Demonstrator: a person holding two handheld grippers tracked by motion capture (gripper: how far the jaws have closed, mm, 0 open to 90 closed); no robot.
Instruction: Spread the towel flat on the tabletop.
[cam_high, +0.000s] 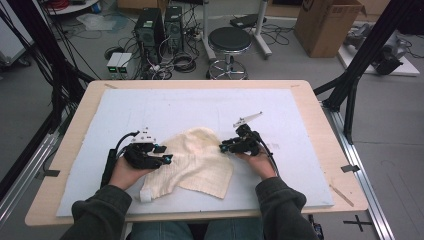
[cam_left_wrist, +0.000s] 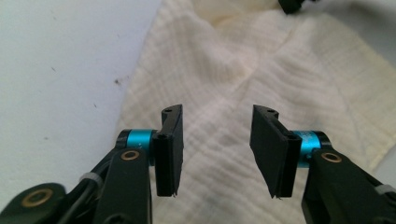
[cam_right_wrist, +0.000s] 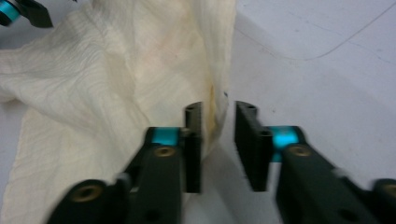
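A cream waffle-weave cloth (cam_high: 200, 160) lies crumpled on the white mat, partly folded over itself. My left gripper (cam_high: 167, 159) sits at the cloth's left edge. In the left gripper view its jaws (cam_left_wrist: 217, 149) stand open just above the cloth (cam_left_wrist: 224, 70), with nothing pinched. My right gripper (cam_high: 223, 147) is at the cloth's right edge. In the right gripper view a raised, stained hem of the cloth (cam_right_wrist: 93, 93) stands between its jaws (cam_right_wrist: 218, 144), against the left pad, with a gap to the right pad.
A white mat (cam_high: 150, 105) covers most of the wooden table (cam_high: 320, 115). Beyond the far edge stand a black stool (cam_high: 230, 42), computer towers (cam_high: 150, 27) with cables, and a cardboard box (cam_high: 327, 25). Black frame posts flank both sides.
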